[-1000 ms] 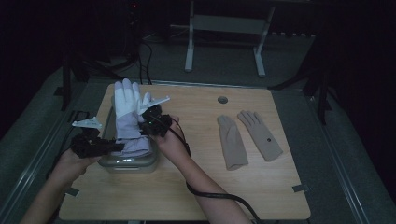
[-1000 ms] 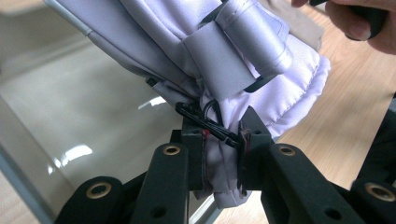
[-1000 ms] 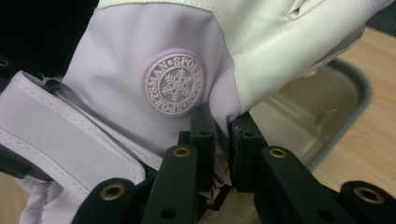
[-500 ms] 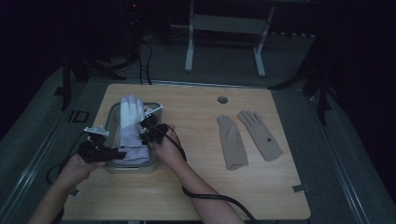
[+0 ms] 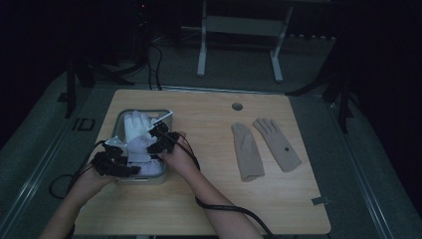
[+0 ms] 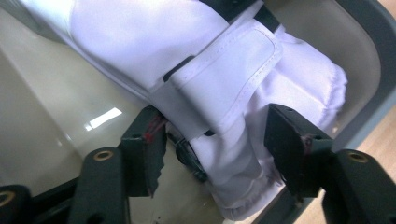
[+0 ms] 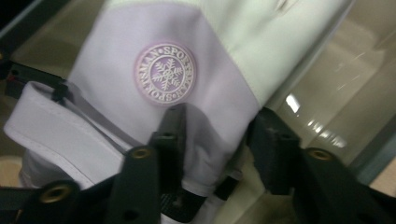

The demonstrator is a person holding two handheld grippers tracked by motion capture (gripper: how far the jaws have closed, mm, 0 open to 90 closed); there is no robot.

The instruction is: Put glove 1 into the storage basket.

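1. Lying in the grey, round-cornered plastic tray [image 5: 123, 119] at the near-left of the light wooden table [image 5: 209, 199], the white fabric glove with its lilac cuff [image 5: 135, 130] points its fingers away from the person.
2. The left gripper [image 5: 125, 164] sits at the cuff end; its jaws have just been opening and now stand apart, the bunched white cuff [image 6: 233, 154] between them. The right-hand pad stands clear of the cloth; whether the left-hand pad touches it I cannot tell.
3. The right gripper [image 5: 158, 141] hovers over the glove's middle; its jaws have just been opening too, with the lilac cuff edge [image 7: 210, 158] loose between them, below a round snowflake badge [image 7: 165, 74].
4. Further right, well apart from the tray, two beige gloves [image 5: 266, 145] lie flat side by side.
5. Beyond them, a small round grommet hole [image 5: 237, 106] sits near the table's far edge.
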